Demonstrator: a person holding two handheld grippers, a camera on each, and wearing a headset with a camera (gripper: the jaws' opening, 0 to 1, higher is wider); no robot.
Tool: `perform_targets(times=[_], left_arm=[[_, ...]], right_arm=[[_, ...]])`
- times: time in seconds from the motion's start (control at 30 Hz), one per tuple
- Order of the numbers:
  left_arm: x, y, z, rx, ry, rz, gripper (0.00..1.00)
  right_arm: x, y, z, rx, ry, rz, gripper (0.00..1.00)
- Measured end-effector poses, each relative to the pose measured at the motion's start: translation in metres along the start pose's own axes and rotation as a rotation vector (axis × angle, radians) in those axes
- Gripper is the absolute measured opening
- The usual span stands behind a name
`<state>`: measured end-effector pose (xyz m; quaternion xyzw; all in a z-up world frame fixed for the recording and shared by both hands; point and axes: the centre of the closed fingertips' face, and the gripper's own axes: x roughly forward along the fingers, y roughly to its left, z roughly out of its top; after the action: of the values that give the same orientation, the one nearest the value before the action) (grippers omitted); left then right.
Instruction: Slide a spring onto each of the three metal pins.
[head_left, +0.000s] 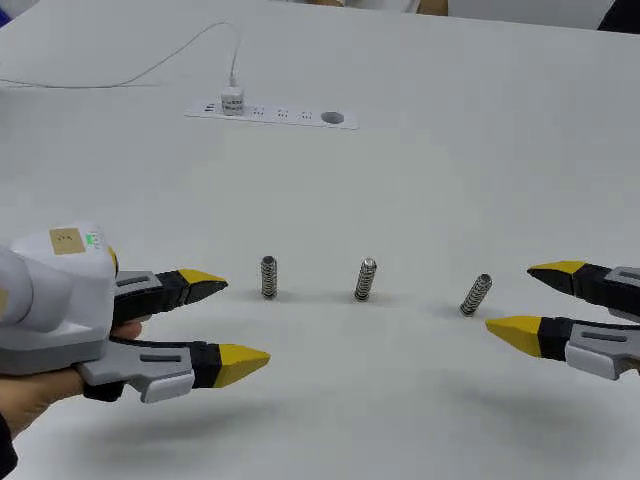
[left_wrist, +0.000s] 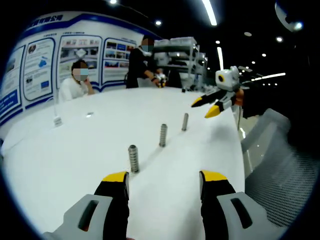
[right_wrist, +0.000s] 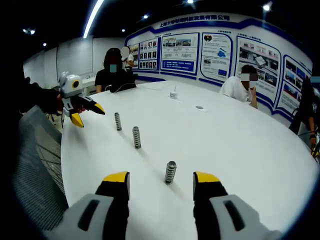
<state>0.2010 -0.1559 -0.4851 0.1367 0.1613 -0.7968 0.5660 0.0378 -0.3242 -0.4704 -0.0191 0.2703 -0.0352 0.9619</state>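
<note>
1. Your left gripper (head_left: 245, 320) and right gripper (head_left: 510, 297) hang wide open and empty, one on either side of the middle spring (head_left: 365, 280).
2. Springs already seem to sit on all three pins (head_left: 368, 265). The right spring (head_left: 475, 295) leans away from the middle spring.
3. Your right jaws are nearest that leaning spring, so a careless sweep could topple it across the table (head_left: 450, 150).
4. Nothing visibly anchors the row, so any nudge may fell it.
</note>
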Motion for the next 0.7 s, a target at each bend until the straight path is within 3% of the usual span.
perform_targets(times=[0.7], left_arm=[[-0.0034,0.0076,-0.0056,-0.021,0.000,0.030,0.58]], right_arm=[[0.0025,0.0033,-0.0065,0.010,-0.002,0.005,0.54]])
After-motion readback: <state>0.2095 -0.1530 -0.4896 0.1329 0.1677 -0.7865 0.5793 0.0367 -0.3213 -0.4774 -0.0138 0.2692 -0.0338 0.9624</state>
